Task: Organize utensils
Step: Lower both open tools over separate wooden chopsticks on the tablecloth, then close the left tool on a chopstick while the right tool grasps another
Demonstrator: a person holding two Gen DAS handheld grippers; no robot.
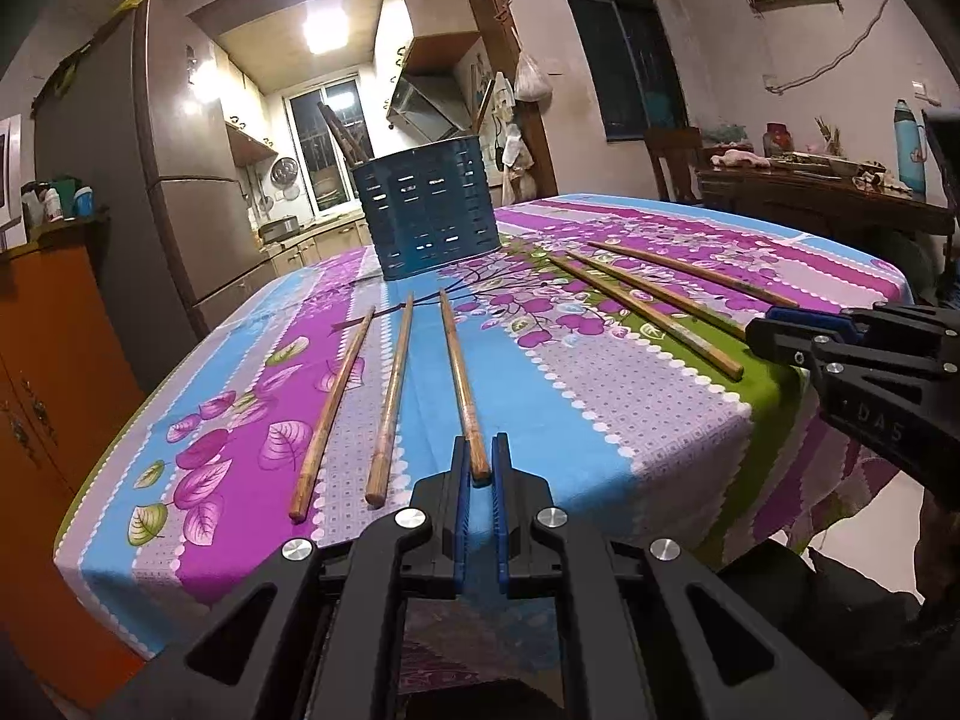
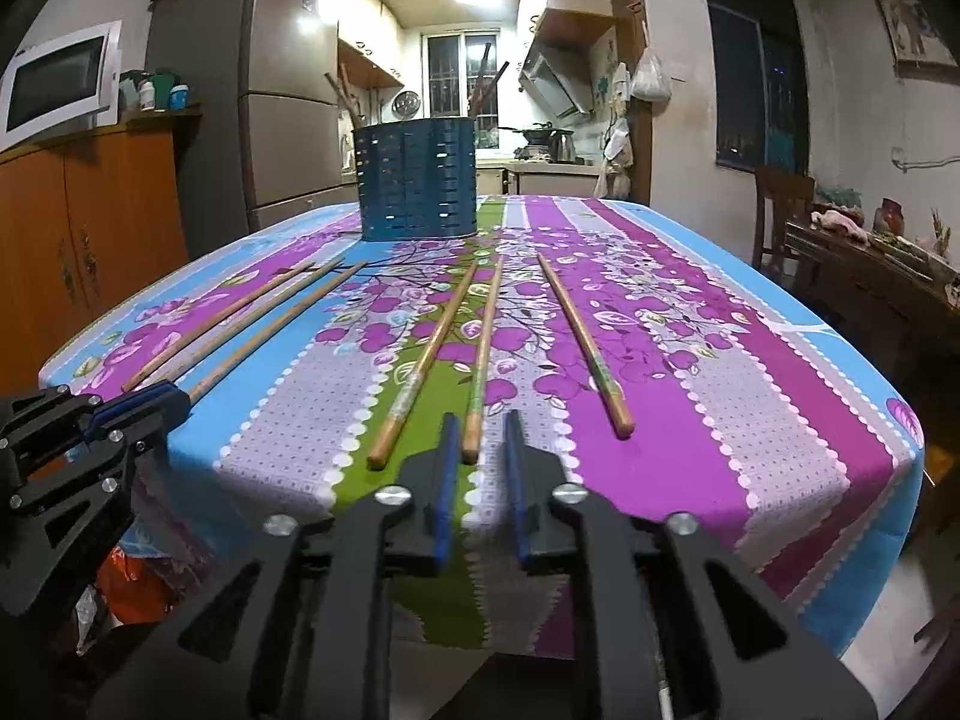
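Observation:
A blue perforated utensil holder (image 1: 426,210) stands at the table's far side with a few sticks in it. Six wooden chopsticks lie on the flowered tablecloth in two groups of three. My left gripper (image 1: 480,450) is shut on the near end of the rightmost chopstick (image 1: 462,372) of the left group; in the right wrist view the left gripper (image 2: 171,399) shows at the left edge. My right gripper (image 2: 480,429) is open, and the near end of the middle chopstick (image 2: 483,354) of the right group lies between its fingers, closer to the left finger (image 2: 447,444).
The tablecloth (image 2: 690,420) hangs over the near edge under both grippers. An orange cabinet (image 2: 90,228) and a fridge (image 2: 288,90) stand to the left. A dark side table (image 2: 870,276) with clutter and a chair stand to the right.

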